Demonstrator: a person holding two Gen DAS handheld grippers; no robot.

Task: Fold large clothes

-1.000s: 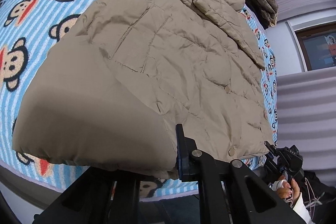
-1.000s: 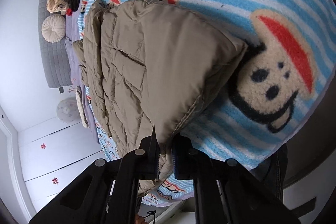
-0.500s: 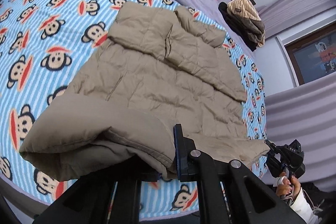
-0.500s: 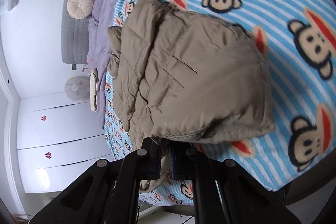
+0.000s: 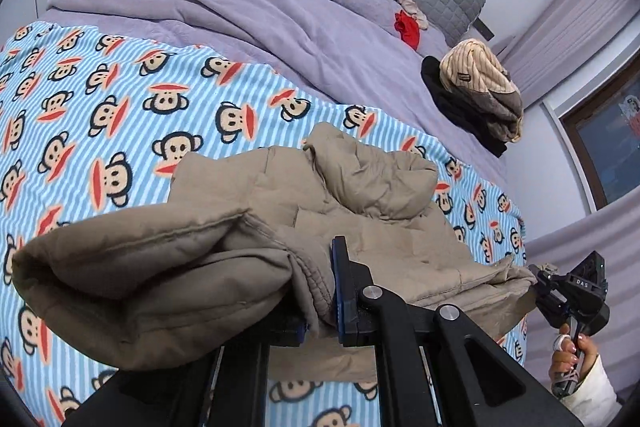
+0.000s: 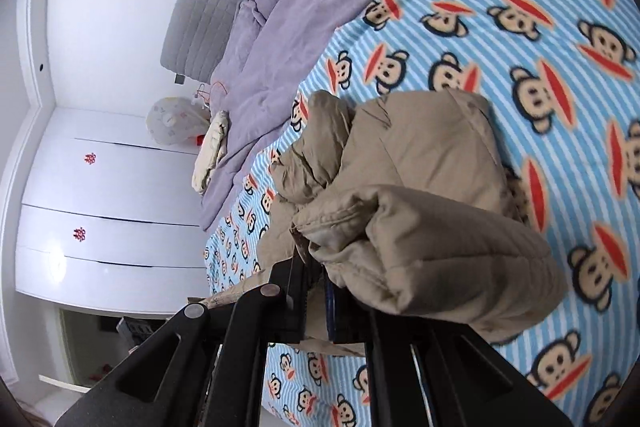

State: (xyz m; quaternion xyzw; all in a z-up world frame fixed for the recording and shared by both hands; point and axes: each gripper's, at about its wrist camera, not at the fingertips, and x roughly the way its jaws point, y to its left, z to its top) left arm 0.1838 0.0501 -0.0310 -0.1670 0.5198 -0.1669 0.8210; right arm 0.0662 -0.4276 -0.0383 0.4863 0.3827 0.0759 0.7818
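Tan padded jacket (image 5: 248, 227) hem is clamped by both grippers' fingers, left gripper (image 5: 320, 291) and right gripper (image 6: 316, 291), mid-fold; next, lay it over the collar end.

**Lighting and picture quality**

Even, soft daylight is recorded in both views; shadows are faint. A bright glare patch is noted on the white wardrobe doors (image 6: 60, 267). Strong fisheye bending and black vignetted corners are seen at all edges. The bed blanket (image 5: 120, 99) is rendered sharp; slight softness is noted toward the rims.
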